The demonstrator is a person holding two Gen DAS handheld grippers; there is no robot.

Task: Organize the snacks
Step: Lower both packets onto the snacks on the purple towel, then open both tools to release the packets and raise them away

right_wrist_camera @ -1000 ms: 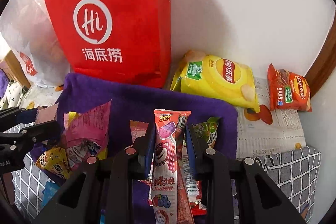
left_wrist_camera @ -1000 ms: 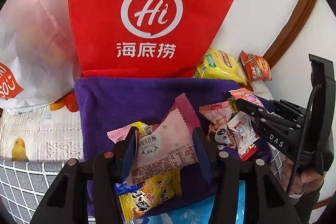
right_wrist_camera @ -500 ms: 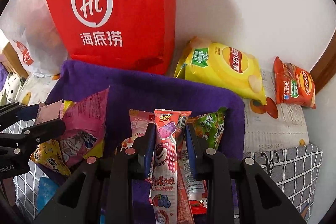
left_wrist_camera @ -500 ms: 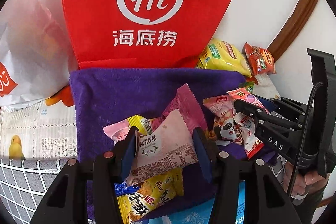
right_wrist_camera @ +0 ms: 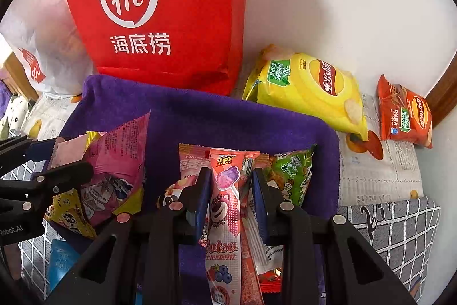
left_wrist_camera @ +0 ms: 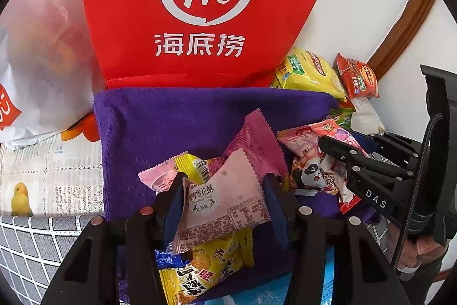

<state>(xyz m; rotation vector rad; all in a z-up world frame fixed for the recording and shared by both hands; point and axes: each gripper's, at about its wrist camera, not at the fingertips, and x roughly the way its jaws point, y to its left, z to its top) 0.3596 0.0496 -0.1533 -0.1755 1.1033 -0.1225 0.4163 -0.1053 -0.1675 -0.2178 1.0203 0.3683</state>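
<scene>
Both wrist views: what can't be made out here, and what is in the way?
- White plastic bag, left wrist view: contents blurred behind translucent film; frame edge cuts it.
- Red paper bag, both views: inside hidden, top cropped.
- Yellow snack packet, left wrist view: partly hidden under the pale pink packet and the left tool.
- Lotso packet, right wrist view: lower end cropped.

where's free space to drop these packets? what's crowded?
Free: the far strip of purple towel, between the red bag and the snack piles; newsprint mat right of the towel, below the chip bags. Crowded: the towel's near half, around both grippers.
</scene>
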